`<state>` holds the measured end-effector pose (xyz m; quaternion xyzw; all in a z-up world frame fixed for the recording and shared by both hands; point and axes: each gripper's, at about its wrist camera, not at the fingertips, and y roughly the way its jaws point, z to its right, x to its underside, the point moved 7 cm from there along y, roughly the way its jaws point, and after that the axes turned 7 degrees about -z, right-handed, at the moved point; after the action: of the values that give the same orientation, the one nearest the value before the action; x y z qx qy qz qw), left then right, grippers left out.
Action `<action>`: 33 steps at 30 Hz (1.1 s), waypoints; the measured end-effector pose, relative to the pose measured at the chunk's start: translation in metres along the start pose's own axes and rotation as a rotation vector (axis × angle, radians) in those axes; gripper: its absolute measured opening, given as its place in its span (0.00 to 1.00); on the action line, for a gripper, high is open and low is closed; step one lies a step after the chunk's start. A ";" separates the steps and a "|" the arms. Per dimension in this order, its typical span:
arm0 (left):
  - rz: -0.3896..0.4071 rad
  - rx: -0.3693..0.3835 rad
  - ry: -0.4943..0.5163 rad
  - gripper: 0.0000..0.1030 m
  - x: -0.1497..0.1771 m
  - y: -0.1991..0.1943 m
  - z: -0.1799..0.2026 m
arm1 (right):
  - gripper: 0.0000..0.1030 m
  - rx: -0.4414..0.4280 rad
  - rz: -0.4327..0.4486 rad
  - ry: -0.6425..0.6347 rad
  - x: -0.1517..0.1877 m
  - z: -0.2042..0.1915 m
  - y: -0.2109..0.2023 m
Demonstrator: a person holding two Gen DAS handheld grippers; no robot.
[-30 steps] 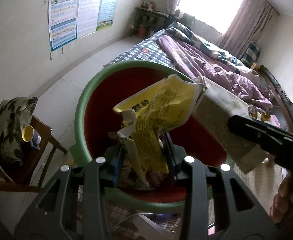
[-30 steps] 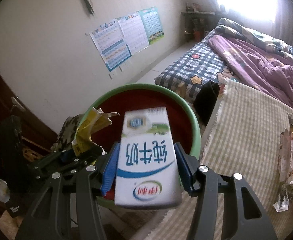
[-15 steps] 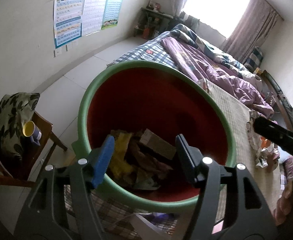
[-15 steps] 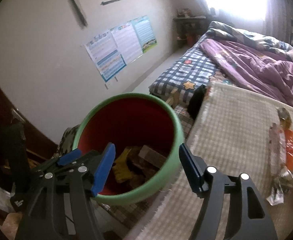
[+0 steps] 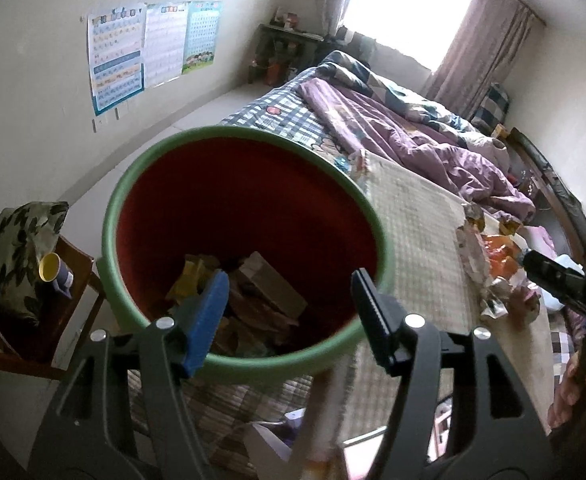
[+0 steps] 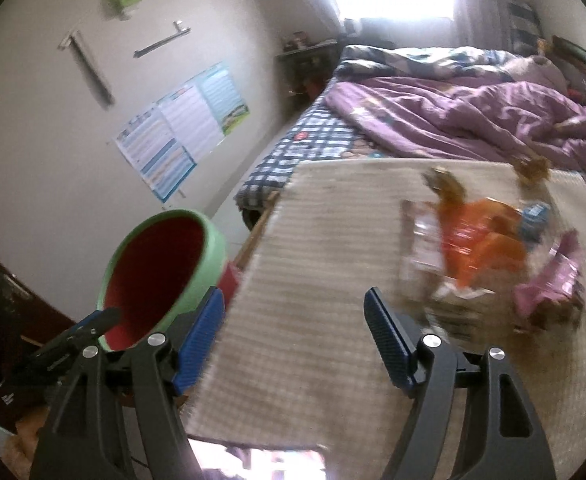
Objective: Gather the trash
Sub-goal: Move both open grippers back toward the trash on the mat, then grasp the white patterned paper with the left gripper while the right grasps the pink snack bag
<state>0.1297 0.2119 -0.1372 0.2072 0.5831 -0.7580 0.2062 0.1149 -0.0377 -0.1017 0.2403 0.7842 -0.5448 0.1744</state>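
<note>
Round green-rimmed bin (image 5: 111, 216), red inside, holds crumpled wrappers (image 5: 253, 296)

Up at the top of the left wrist view we have a bright window (image 5: 409, 4) with a mauve curtain (image 5: 485, 40) hanging at its right side. Three posters (image 5: 149, 48) sit on the white wall at upper left. Across the middle right we see the bed (image 5: 289, 116) in its checked sheet, a rumpled purple quilt (image 5: 421, 148) spread over it. Below that lies a beige checked mat (image 5: 413, 240). Over at the left edge, a wooden chair (image 5: 73, 276) carries a leaf-print cushion (image 5: 17, 248) and, just beside it, a yellow cup (image 5: 51, 270) tipped on its side.
</note>
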 end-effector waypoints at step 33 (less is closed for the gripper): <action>-0.008 0.066 0.072 0.67 0.057 0.025 0.242 | 0.77 -0.019 -0.162 0.320 0.012 0.255 -0.009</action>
<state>0.0780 -0.0324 -0.1324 0.2388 0.5657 -0.7696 0.1749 0.1032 -0.2769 -0.1891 0.2581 0.8240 -0.5044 0.0051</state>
